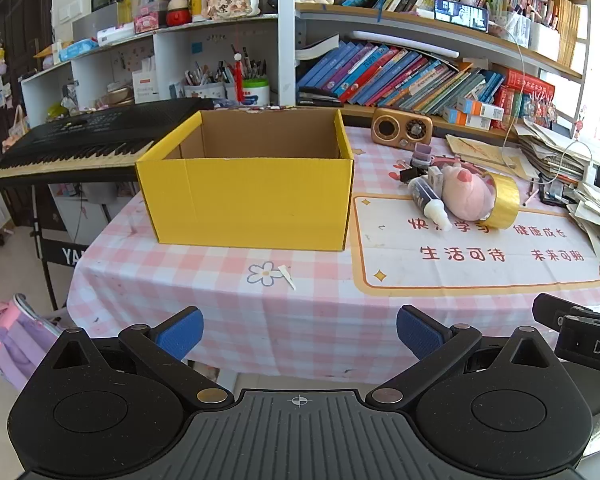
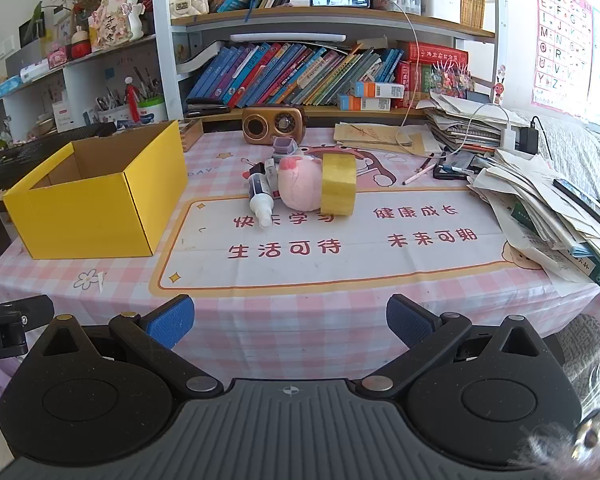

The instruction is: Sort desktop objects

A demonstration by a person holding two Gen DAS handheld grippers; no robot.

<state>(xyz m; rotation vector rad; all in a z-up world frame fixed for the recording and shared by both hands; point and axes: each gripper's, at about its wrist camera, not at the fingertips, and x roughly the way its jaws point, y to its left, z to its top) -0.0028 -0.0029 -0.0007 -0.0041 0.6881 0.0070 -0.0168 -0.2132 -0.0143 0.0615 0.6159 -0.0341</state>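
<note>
Both tongs wide, empty: left tongs (image 1: 299,334), right tongs (image 2: 290,322). Toy pile (image 2: 300,188) straight ahead of right tongs, nearer. Yellow box (image 1: 244,196) ahead of left.

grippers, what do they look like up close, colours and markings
Both alike: the left gripper and right gripper have black linkage arms with silver pivot pins, blue textured pads, round black housings and a ribbed grey base bearing a small crosshair mark.
</note>
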